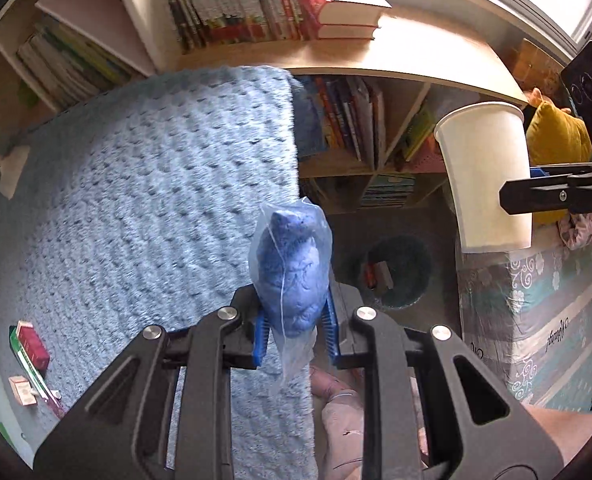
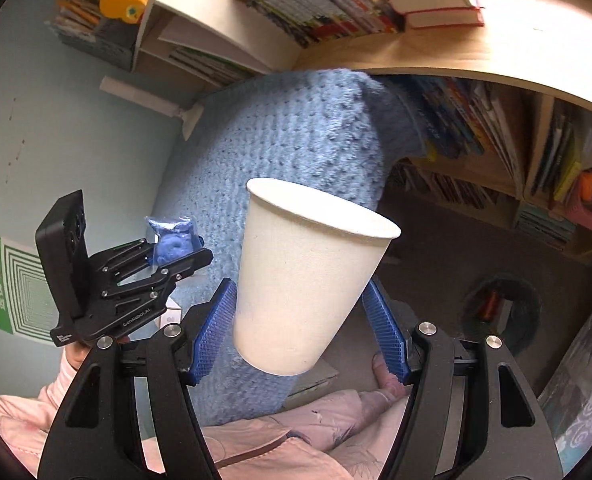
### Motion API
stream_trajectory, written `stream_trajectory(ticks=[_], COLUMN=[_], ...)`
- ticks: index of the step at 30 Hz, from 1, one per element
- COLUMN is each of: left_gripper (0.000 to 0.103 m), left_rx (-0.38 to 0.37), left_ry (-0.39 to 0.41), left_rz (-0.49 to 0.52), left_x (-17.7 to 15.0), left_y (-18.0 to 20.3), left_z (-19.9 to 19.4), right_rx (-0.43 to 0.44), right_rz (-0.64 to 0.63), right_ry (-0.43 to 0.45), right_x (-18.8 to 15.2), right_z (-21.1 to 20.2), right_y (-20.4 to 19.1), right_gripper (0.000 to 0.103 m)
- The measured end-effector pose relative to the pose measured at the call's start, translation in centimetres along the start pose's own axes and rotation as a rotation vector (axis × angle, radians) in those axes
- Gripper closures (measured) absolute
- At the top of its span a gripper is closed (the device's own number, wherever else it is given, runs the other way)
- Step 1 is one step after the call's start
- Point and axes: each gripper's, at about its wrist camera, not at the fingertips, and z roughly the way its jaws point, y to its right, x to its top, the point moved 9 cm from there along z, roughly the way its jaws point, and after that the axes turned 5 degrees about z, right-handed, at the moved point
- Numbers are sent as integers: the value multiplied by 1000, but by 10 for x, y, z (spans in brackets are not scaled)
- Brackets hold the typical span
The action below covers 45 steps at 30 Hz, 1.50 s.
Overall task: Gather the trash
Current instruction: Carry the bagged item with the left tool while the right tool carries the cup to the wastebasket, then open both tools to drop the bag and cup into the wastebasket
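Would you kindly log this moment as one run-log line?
left gripper: shut on blue wad in clear plastic bag | right gripper: shut on white paper cup | dark round bin: below, some trash inside

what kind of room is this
Probably a child's bedroom or study: a wooden bookshelf packed with colourful books, a fluffy blue blanket and a dark round trash bin on the floor.
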Motion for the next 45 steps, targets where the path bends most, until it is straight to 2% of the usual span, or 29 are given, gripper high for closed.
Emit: stream_trajectory(ticks=[13, 18, 24, 27, 33, 36, 42, 45], left_gripper=[83, 83, 83, 83, 83, 83, 83, 83], left_rx=[-120, -147, -196, -234, -264, -287, -269, -303], left_ry=[-95, -144, -205, -248, -321, -360, -423, -473], left_rz=[245, 338, 398, 413, 469, 478, 491, 465], left_x=[24, 20, 11, 7, -5, -13, -27, -38], left_y=[127, 173, 215, 230, 253, 255, 255, 259], left_z=[61, 91, 127, 146, 187, 205, 247, 269], right_rx=[-41, -54, -57, -57, -38, -29, -14, -7], right_rz=[262, 355, 468, 519, 599, 639, 701, 726], right_ry=[102, 129, 152, 149, 156, 174, 174, 158], right_x=[-56, -82, -106, -118, -130, -135, -147, -153], right_z=[-44, -49, -44, -34, -10, 2, 30, 47], right_y=[116, 152, 192, 212, 248, 269, 302, 316], right_gripper=[37, 37, 37, 37, 37, 37, 37, 37])
